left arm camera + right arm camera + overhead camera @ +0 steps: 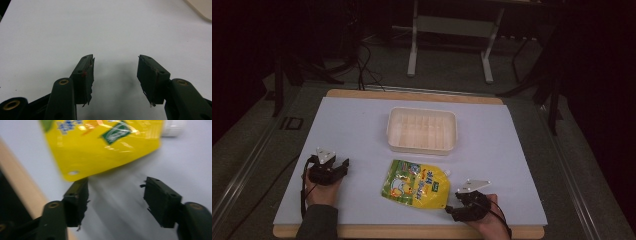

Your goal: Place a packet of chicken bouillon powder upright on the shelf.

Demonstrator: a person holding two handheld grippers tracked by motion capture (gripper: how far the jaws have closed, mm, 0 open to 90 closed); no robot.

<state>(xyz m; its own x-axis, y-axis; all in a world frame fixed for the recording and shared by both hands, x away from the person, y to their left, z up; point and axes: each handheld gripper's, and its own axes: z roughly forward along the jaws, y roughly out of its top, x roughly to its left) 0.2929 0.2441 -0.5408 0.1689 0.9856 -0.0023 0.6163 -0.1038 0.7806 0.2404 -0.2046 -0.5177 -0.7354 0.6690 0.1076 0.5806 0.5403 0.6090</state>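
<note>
Yellow glossy plastic, a flat spouted pouch [417, 184] with a cartoon print, lies on the white counter [357, 130] near its front edge, just beside the right tongs [457, 204], whose jaws stand apart and empty. Judging by this, the reach for the pouch is in hand; next comes closing on its near corner. The right gripper view reveals a punched hole there, lost from above. The left tongs [115, 75] gape over bare counter. Farther off sits a pale rectangular plastic tub [422, 130].
</note>
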